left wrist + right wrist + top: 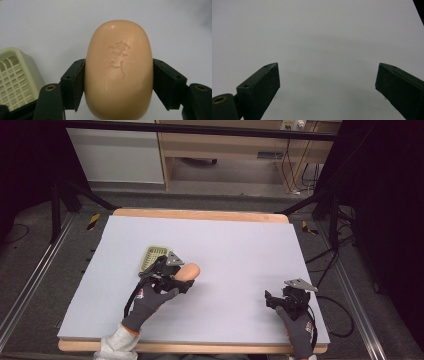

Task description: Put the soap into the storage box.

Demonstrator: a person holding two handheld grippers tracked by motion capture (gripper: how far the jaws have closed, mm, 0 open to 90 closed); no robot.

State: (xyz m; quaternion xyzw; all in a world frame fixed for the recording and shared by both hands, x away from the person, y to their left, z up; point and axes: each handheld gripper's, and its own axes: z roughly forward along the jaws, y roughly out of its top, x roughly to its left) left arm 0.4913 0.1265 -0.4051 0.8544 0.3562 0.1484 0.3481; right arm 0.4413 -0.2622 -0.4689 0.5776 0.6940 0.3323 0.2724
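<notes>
From the high view, a tan bar of soap (187,271) was seen clamped in the left tool (181,279), just in front of a pale green slotted soap dish (151,257) on the grey worktop (235,250). The right tool (272,300) was held well apart, near the right front corner.

In the left gripper view, the soap (118,70) was pressed between both black pads (77,82), an embossed mark facing up; the dish (15,77) lay at the left edge.

In the right gripper view, the right tool (327,87) was seen with jaws spread wide, nothing between them, above the bare worktop (317,37).
</notes>
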